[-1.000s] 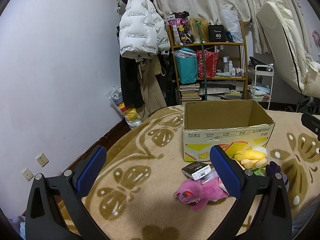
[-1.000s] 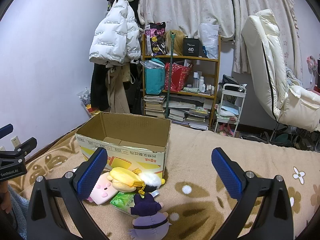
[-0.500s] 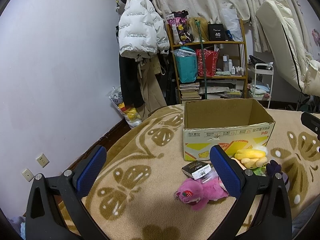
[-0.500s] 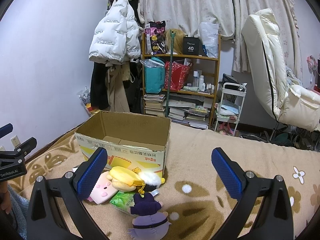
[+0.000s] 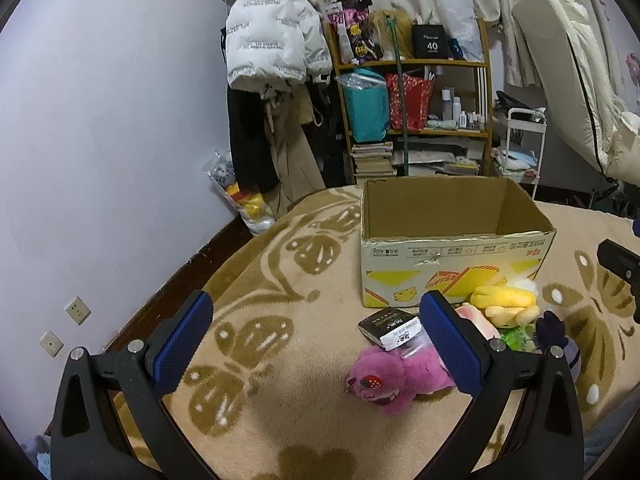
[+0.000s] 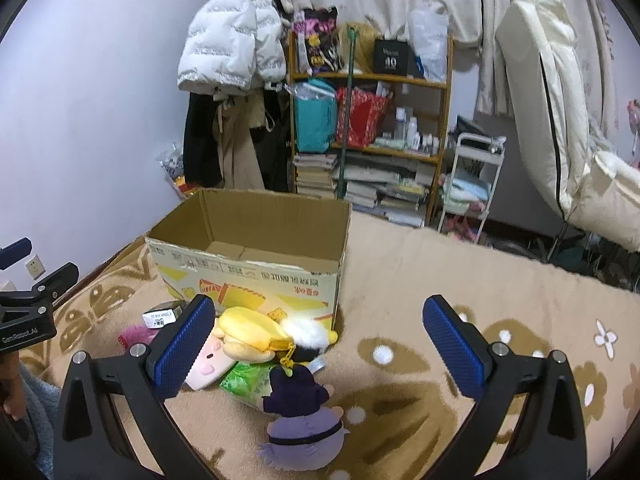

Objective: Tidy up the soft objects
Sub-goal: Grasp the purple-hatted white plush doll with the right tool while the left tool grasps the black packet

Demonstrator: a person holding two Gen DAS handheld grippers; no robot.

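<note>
An open cardboard box (image 5: 456,268) (image 6: 248,268) stands on a beige patterned blanket. In front of it lies a heap of soft toys: a pink plush (image 5: 396,376), a yellow plush (image 5: 504,302) (image 6: 252,332), a purple witch plush (image 6: 302,412), a pale pink plush (image 6: 210,360) and a green packet (image 6: 248,380). A small black box (image 5: 390,322) lies among them. My left gripper (image 5: 316,344) is open and empty, above the blanket left of the heap. My right gripper (image 6: 320,348) is open and empty, just above the heap.
A wooden shelf (image 5: 412,120) with bags and books stands behind the box. A white jacket (image 5: 268,40) hangs on the wall. A cream reclining chair (image 6: 560,140) is at the right, with a white cart (image 6: 472,184) beside the shelf.
Both grippers have moved slightly forward and down toward the toy heap and box. Both stay open and empty.
</note>
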